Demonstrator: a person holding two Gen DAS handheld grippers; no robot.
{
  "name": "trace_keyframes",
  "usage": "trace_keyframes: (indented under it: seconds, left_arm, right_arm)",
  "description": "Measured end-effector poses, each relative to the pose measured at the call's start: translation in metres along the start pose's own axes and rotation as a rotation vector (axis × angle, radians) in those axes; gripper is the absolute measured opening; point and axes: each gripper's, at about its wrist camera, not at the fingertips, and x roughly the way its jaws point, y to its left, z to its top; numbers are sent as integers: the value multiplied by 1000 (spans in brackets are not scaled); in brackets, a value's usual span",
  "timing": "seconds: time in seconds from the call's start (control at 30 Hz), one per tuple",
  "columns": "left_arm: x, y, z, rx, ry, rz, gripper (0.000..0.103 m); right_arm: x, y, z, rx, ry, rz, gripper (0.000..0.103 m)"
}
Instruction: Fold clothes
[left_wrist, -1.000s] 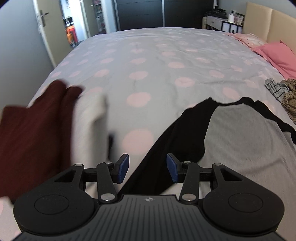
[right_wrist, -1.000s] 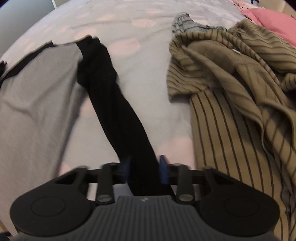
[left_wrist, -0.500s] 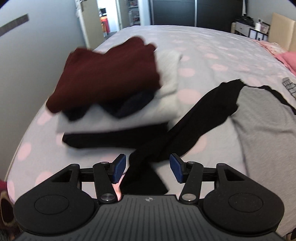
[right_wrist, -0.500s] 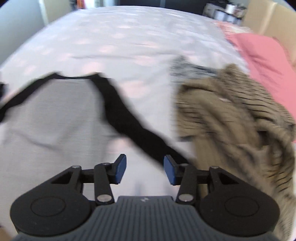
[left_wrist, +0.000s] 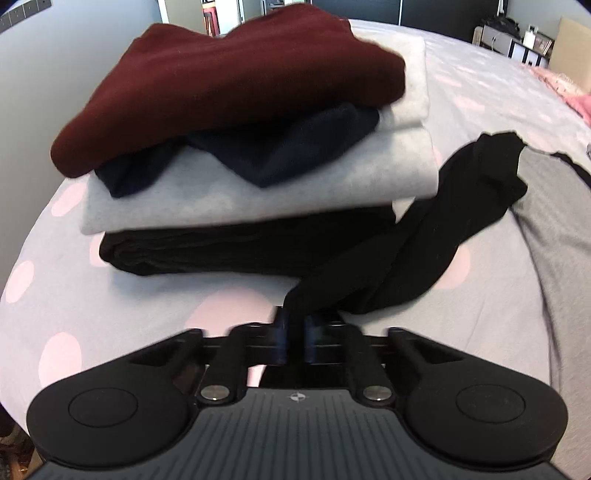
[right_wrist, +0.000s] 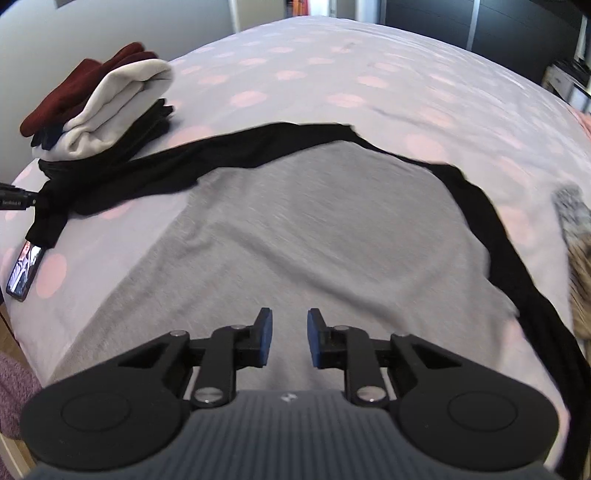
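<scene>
A grey shirt (right_wrist: 314, 229) with black sleeves lies spread flat on the dotted bed cover (right_wrist: 332, 74). My left gripper (left_wrist: 294, 317) is shut on the end of its left black sleeve (left_wrist: 424, 251), just in front of a stack of folded clothes (left_wrist: 240, 74). That sleeve (right_wrist: 166, 166) stretches out to the left in the right wrist view. My right gripper (right_wrist: 290, 325) hovers over the lower grey body of the shirt. Its jaws are closing, with a gap still showing and nothing gripped between them. The right black sleeve (right_wrist: 517, 273) runs down the right side.
The stack (right_wrist: 110, 107) has a maroon piece on top, then navy, light grey and black. A phone (right_wrist: 24, 273) lies at the bed's left edge. A striped olive garment (right_wrist: 580, 266) lies to the right. A pink pillow (left_wrist: 580, 99) is at the far right.
My left gripper moved left toward the stack and shut on the black sleeve end. My right gripper let go of the right sleeve, swung left over the grey body, and its jaws narrowed.
</scene>
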Motion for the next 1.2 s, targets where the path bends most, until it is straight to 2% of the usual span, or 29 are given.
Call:
trace_keyframes:
  seconds: [0.07,0.2,0.27,0.4,0.5,0.53,0.67,0.73,0.9,0.97,1.03,1.17,1.2]
  left_arm:
    - [-15,7,9,-15,-63,2,0]
    - [-49,32,24,-134,-197,7,0]
    - [-60,41,27,-176,-238,-12,0]
    - [-67,47,30,-218,-265,-46,0]
    - [-69,47,33,-221,-257,-69,0]
    - [-71,49,33,-224,-250,-80,0]
    - [-83,53,22,-243,-180,-145,0]
    - [-96,47,13,-221,-160,-184,0]
    - [-129,21,7,-176,-215,-271,0]
    - [-144,12,8,-138,-247,-281,0]
    - [-153,7,8,-122,-264,-282,0]
    - [-158,-3,10,-93,-263,-269,0]
    - [-158,-6,10,-84,-260,-265,0]
  right_arm:
    - [14,9,16,-10,-8,21,23]
    - [51,36,51,-84,-40,54,15]
    - [68,50,69,-120,-54,72,15]
    - [108,69,98,-155,-40,121,15]
    - [151,80,105,-163,72,101,15]
    - [159,81,105,-155,76,92,15]
    - [151,75,108,-133,65,114,17]
    - [140,67,109,-118,69,126,26]
    - [123,42,122,-38,98,113,28]
    - [121,35,134,8,115,116,29]
    - [122,28,149,70,140,117,44]
    - [129,19,177,257,182,127,47]
    - [132,19,183,287,189,127,51]
